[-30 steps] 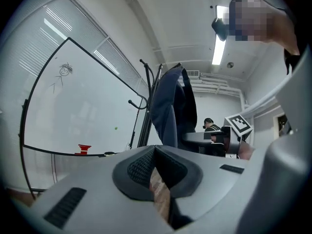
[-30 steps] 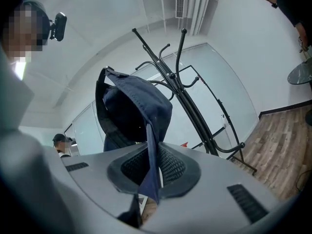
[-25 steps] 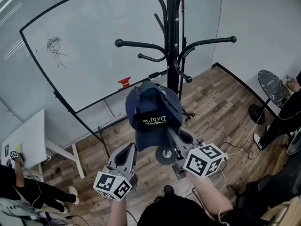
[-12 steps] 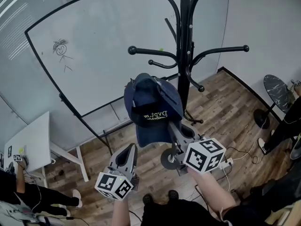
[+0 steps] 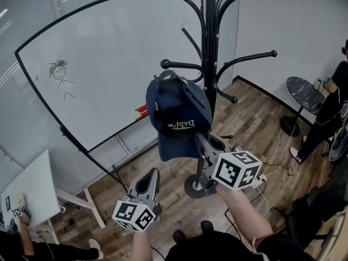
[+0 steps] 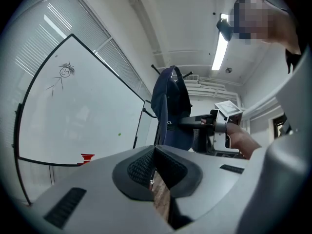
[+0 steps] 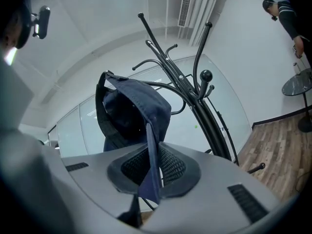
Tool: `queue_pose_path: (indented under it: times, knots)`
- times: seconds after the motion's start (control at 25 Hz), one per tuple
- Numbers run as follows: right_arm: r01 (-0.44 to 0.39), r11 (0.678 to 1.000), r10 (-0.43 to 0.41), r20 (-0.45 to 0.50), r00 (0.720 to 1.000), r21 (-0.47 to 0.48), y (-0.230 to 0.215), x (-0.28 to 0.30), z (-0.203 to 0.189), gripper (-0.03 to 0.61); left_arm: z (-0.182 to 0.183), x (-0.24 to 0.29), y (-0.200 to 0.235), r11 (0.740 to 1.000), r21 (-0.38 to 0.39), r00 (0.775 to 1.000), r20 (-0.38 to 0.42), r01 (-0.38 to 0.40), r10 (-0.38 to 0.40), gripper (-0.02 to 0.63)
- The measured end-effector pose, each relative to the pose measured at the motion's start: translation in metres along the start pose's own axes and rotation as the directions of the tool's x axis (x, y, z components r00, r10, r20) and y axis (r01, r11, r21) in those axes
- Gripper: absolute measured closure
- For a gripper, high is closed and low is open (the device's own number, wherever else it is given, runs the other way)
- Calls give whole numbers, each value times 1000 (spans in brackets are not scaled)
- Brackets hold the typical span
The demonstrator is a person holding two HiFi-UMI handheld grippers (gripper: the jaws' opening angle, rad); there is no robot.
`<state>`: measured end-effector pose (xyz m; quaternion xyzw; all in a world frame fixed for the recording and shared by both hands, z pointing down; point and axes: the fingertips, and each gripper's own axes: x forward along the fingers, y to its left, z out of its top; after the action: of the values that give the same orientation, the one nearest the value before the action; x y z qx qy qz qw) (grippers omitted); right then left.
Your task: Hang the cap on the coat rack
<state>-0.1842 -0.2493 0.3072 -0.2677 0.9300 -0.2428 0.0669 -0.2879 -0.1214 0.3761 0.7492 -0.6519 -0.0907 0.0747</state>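
The navy cap (image 5: 176, 113) looks light and floppy. Its brim, likely the stiffest place to hold, is pinched flat between the nearly closed jaws of the right gripper (image 5: 199, 141), while the crown sags open. The coat rack (image 5: 210, 64) rises at the cap's 1 o'clock, one hook tip close above the crown. At the cap's 7 o'clock, the left gripper (image 5: 151, 174) hovers with its jaws together, holding nothing.

Your head camera looks steeply down past the left gripper (image 5: 154, 174) and right gripper (image 5: 198, 140) onto the coat rack (image 5: 210, 64). The left gripper view faces the cap (image 6: 170, 106) side-on from farther off; the right gripper view tilts up, close beneath it. All three share the cap.
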Motion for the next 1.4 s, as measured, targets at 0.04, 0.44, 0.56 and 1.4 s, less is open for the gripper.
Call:
queue_pose_path:
  times: [0.04, 0.44, 0.56, 1.4]
  knots:
    - [16, 1000, -16, 9, 1000, 9, 1, 0, 1, 528, 1, -1, 1, 1000, 2, 1000, -1, 14, -14, 600]
    - [117, 990, -121, 53, 991, 82, 2, 8, 8, 529, 1, 6, -1, 988, 10, 988, -27, 153, -152, 600]
    - [129, 986, -135, 59, 989, 102, 3, 10, 9, 529, 1, 6, -2, 984, 8, 984, -31, 178, -178, 598]
    - [178, 955, -195, 49, 980, 238, -8, 17, -5, 529, -10, -3, 5, 978, -18, 977, -44, 208, -209, 600]
